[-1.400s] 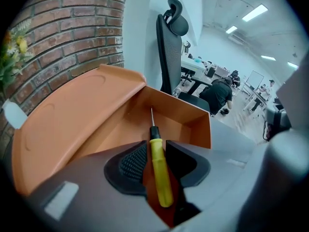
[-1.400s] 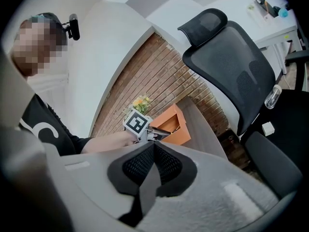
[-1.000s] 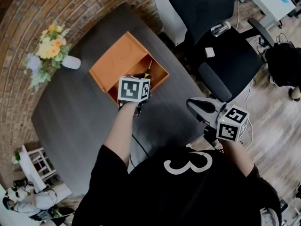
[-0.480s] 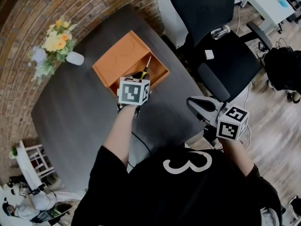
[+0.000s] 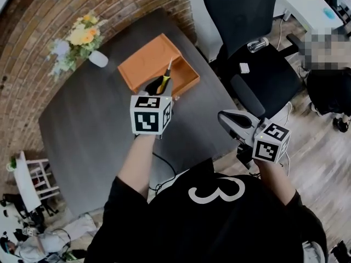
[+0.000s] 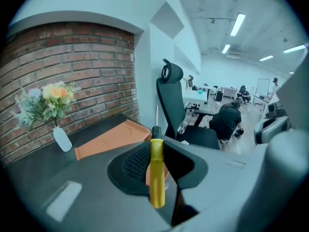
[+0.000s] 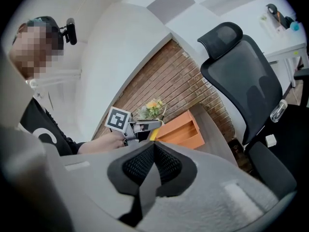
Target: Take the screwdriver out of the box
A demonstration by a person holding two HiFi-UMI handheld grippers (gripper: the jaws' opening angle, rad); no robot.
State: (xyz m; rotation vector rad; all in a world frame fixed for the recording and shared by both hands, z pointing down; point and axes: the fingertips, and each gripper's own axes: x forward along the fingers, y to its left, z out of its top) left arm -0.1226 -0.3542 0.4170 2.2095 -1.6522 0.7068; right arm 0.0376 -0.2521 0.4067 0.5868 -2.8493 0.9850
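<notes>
A screwdriver (image 5: 163,82) with a yellow handle (image 6: 157,175) and a thin metal shaft pointing away is clamped between the jaws of my left gripper (image 5: 159,87). It hangs in the air above the near edge of the open orange box (image 5: 143,64), which lies on the dark table (image 5: 93,130). In the left gripper view the box (image 6: 104,141) lies below and beyond the jaws. My right gripper (image 5: 236,122) is shut with nothing in it (image 7: 153,149), off the table's right side near the chair. From there I see the left gripper (image 7: 140,127) over the box (image 7: 181,129).
A white vase of flowers (image 5: 82,40) stands at the table's far left by the brick wall. A black office chair (image 5: 258,64) with a small white item on its seat is right of the table. A cable hangs at the table's near edge.
My left gripper has risen with the screwdriver, lifting it up out of the box. The right gripper has lifted only a little.
</notes>
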